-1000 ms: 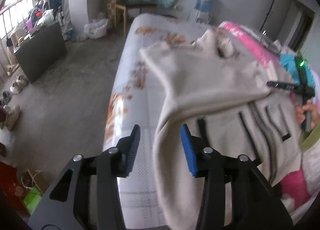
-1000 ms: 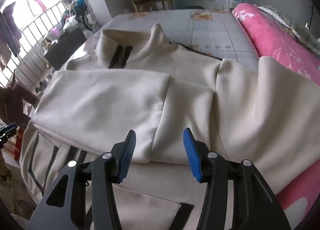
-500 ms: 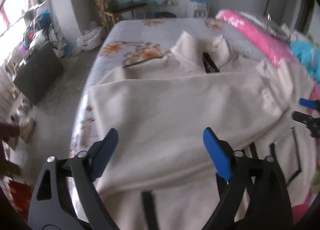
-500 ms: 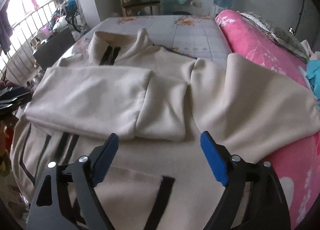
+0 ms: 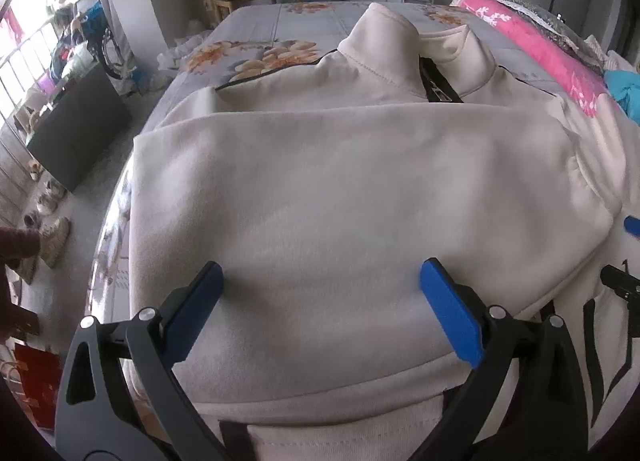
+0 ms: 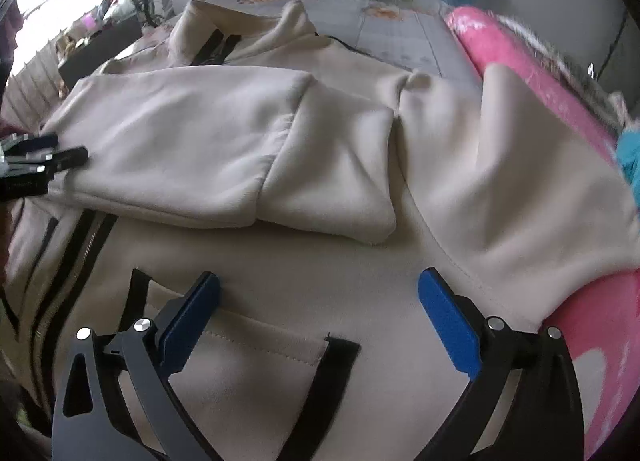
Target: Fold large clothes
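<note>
Your left gripper (image 5: 318, 293) and right gripper (image 6: 318, 303) are both spread wide, holding nothing. The jacket (image 6: 320, 253) lies flat on the bed (image 5: 304, 17). Grab carelessly and the folded sleeve (image 5: 340, 197) could slide off.

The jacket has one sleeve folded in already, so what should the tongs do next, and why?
Probably the right tongs, now open and empty, should pinch the other sleeve, which lies spread toward the pink blanket, and fold it across the jacket too.

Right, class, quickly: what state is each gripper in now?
Left gripper: open, holding nothing, over the folded sleeve.
Right gripper: open, holding nothing, over the jacket.
</note>
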`<state>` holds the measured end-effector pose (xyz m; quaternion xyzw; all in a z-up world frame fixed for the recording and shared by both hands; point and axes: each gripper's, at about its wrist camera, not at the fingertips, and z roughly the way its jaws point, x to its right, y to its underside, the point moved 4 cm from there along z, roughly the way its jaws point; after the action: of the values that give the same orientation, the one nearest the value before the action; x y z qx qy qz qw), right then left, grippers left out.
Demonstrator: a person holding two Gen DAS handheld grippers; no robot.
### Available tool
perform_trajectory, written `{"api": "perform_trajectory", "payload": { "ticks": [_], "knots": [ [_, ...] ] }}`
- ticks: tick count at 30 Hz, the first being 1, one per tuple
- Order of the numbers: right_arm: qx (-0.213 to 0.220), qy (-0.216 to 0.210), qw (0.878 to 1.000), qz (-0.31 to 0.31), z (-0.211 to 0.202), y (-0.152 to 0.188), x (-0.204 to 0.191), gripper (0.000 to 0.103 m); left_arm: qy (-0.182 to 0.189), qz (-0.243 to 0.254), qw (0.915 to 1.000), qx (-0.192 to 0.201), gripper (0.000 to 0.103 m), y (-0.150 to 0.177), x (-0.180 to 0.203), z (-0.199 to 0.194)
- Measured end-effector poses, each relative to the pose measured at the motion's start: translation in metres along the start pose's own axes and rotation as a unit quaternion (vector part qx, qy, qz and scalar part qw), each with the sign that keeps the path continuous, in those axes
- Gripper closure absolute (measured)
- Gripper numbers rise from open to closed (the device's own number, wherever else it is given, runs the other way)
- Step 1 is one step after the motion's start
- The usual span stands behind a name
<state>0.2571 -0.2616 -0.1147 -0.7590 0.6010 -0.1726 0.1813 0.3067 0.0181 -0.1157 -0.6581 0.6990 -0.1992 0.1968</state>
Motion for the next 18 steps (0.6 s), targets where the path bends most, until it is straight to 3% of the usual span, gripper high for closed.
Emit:
{"api": "perform_trajectory", "payload": {
  "ticks": [7,12,15,18],
  "knots": [
    [0.013,-0.012,1.000,0.004,0.001,0.002,0.001,0.006,-0.003,-0.001,1.0000,0.009,0.007,0.002,0.002,0.000],
    [-0.021,-0.022,1.000,-0.003,-0.007,-0.005,0.005,0.006,0.000,0.001,0.9998,0.021,0.007,0.004,0.002,-0.002],
    [0.021,-0.016,0.999,0.030,-0.034,-0.011,0.032,0.006,0.001,0.002,0.9998,0.020,0.007,0.005,0.002,-0.002],
    [0.057,0.025,0.995,0.078,-0.064,-0.016,0.083,0.006,0.003,0.005,0.9998,0.021,0.007,0.005,0.002,-0.002]
  ]
}}
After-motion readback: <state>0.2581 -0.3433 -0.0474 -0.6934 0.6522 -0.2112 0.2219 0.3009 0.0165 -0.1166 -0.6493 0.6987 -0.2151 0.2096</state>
